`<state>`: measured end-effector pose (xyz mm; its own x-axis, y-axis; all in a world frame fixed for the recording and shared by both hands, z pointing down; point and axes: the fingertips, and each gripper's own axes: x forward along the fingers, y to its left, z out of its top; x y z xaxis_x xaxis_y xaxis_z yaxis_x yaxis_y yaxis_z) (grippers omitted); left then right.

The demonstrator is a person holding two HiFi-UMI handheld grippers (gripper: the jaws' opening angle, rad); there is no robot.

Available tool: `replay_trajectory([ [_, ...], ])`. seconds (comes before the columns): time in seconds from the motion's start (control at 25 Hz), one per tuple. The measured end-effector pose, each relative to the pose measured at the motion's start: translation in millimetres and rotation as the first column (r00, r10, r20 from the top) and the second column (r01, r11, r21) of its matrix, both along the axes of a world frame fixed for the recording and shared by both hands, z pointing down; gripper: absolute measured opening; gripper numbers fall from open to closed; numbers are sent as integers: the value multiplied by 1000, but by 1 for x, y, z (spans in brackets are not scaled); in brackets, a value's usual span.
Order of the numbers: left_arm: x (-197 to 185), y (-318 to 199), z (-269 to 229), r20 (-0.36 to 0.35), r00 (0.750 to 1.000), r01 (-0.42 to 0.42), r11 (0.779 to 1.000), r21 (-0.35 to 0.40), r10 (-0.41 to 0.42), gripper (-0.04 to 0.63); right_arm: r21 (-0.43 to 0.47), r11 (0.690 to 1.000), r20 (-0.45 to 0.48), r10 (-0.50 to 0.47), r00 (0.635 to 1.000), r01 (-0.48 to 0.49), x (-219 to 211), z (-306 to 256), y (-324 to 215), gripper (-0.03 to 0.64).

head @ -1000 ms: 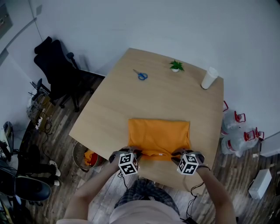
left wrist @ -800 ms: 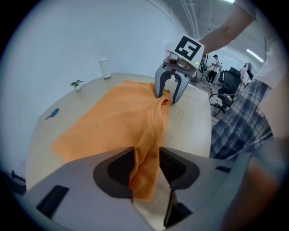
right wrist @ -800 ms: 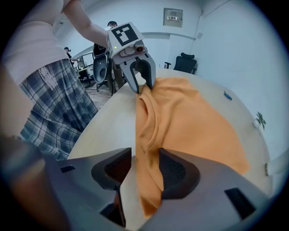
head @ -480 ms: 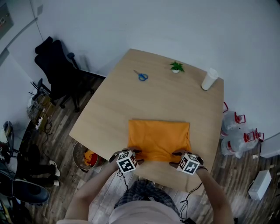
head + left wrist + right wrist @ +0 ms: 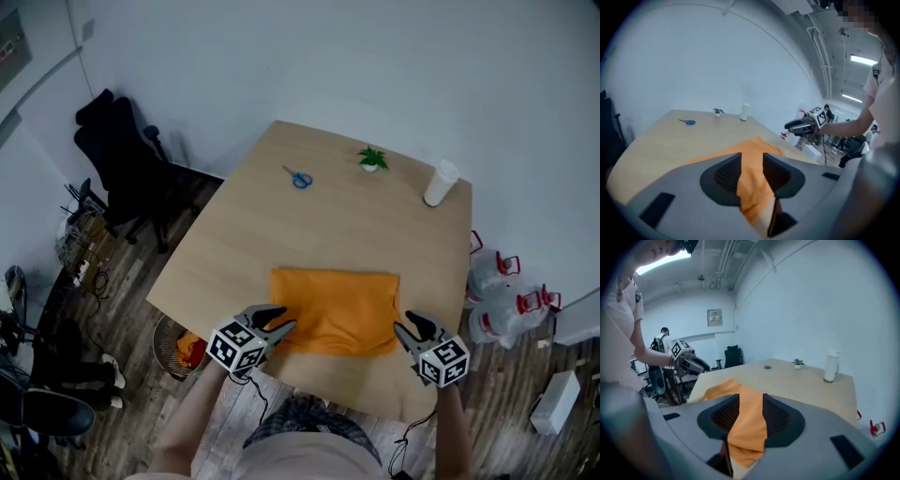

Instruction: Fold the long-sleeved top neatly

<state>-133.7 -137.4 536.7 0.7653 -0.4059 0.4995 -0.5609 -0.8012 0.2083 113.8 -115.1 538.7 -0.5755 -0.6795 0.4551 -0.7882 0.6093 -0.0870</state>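
Observation:
The orange long-sleeved top (image 5: 336,307) lies folded into a flat rectangle near the front of the wooden table (image 5: 281,234). My left gripper (image 5: 277,322) hovers off the top's front left corner, raised above the table. My right gripper (image 5: 407,328) hovers off its front right corner. Both are open; their jaws have just been closing partway, with nothing between them. In the left gripper view the top (image 5: 754,145) shows on the table beyond the jaws of that gripper (image 5: 751,161). In the right gripper view the top (image 5: 724,390) likewise lies below the gripper (image 5: 751,401).
Blue scissors (image 5: 300,179), a small potted plant (image 5: 372,159) and a white cup (image 5: 440,184) stand at the table's far side. A black office chair (image 5: 122,155) is on the left, a basket (image 5: 183,347) sits under the table's front left edge, and white bags (image 5: 502,291) lie at the right.
Both grippers let go of the top's near edge, rose off the table and spread outward to its corners. The top stays flat and folded.

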Motion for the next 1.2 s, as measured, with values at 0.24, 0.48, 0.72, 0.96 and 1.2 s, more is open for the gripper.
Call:
replay_trajectory([
  [0.24,-31,-46,-53,-126,958,272,952,137,-256,53,171,933,164,290,943,-317,50,-56,-13,50],
  [0.48,-57,-56,-87,-222,873,481,838,259,-433,3,245,799,292,479,828,-549,80,-83,-9,8],
  [0.72,-71,-51,-102,-210,845,534,758,375,-492,2,335,736,237,539,808,-589,95,-103,-4,5],
  [0.96,-67,-49,-104,-222,846,533,766,359,-484,2,356,728,215,547,809,-586,96,-111,-5,5],
  [1.2,-64,-48,-100,-225,846,533,780,330,-483,2,347,739,213,538,816,-577,92,-111,-5,5],
])
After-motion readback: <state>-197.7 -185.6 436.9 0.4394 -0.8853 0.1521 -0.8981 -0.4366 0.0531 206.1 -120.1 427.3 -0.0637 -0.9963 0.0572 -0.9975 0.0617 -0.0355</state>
